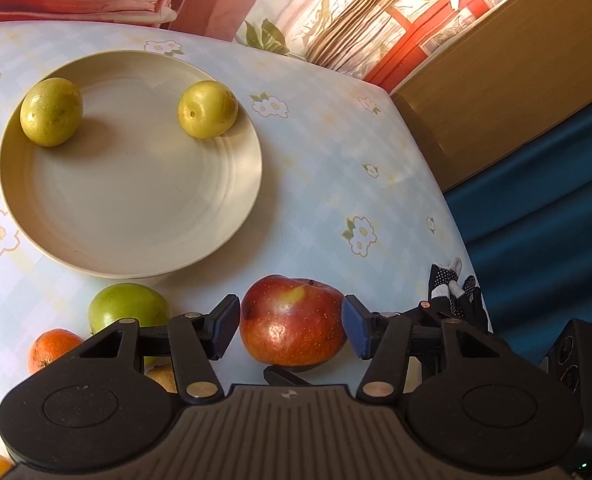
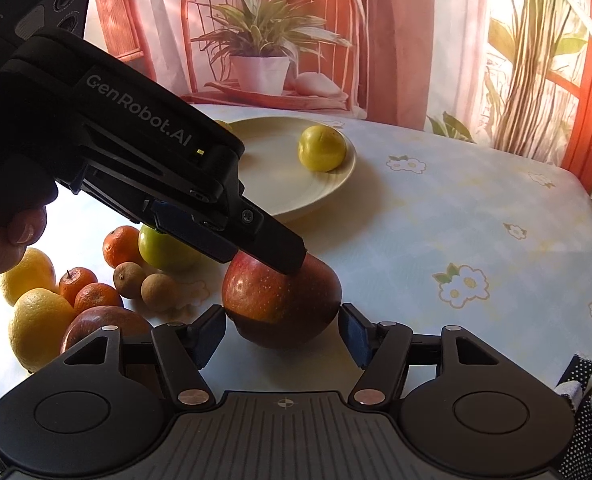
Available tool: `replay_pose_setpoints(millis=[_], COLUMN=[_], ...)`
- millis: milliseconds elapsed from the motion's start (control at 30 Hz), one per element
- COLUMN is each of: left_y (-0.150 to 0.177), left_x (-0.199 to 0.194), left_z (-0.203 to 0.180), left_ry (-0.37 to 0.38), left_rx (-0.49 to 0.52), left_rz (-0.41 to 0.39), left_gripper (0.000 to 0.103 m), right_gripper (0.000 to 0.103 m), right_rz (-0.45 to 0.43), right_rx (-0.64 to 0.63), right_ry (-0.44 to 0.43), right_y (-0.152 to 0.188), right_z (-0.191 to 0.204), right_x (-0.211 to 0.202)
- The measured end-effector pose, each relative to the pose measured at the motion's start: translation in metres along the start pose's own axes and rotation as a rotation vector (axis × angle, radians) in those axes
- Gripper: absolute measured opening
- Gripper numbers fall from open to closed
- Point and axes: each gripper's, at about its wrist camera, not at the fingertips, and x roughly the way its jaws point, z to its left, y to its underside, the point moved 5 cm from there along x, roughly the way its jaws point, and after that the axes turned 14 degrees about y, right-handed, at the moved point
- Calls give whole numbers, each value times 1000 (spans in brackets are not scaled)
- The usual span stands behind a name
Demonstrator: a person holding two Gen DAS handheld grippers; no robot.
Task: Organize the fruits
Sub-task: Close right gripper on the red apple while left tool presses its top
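A red apple (image 1: pixel 291 320) (image 2: pixel 281 304) sits on the flowered tablecloth, nearer than a cream plate (image 1: pixel 135 208) (image 2: pixel 279 184). My left gripper (image 1: pixel 291 326) (image 2: pixel 287 264) is shut on the apple, with a pad against each side. My right gripper (image 2: pixel 283 334) stands open around the same apple. Its pads (image 2: pixel 211 334) flank the fruit closely without pressing. One of its fingertips (image 1: pixel 283 376) shows under the apple in the left wrist view. Two yellow-green fruits (image 1: pixel 51 112) (image 1: pixel 207 108) lie on the plate; the right wrist view shows one (image 2: pixel 322 148) clearly.
A heap of loose fruit lies left of the apple: a green apple (image 2: pixel 163 252), tangerines (image 2: pixel 95 296), yellow citrus (image 2: pixel 35 328), small brown fruits (image 2: pixel 157 292) and another red apple (image 2: pixel 99 328). A hand (image 2: pixel 11 236) holds the left gripper. A dotted glove (image 1: pixel 452 292) and the table's edge are at the right.
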Motion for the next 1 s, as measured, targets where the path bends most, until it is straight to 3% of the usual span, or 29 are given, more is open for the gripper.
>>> replay_pose_setpoints(millis=[133,300,467,600,1000], left_y=[3,-2,-6,-6,-1], left_x=[2,-5,-2,2,-3], left_z=[-1,0,10,11,10], left_ry=[-1,2,-18,-21,1], left_rx=[13,11,-73,-82,-62], left_rz=[16,-10,-22,-14,14], left_gripper=[60,58,58,58,59], right_gripper=[61,60,60,60,60], right_rz=[9,-23,-36,-42,38], right_rx=[32,-72,-122,-138,-62], right_ry=[-12,33,51,56,-35], right_y=[-1,2,2,4,3], right_z=[-2,10,17,18,9], right_x=[3,-2,-4,-5,1])
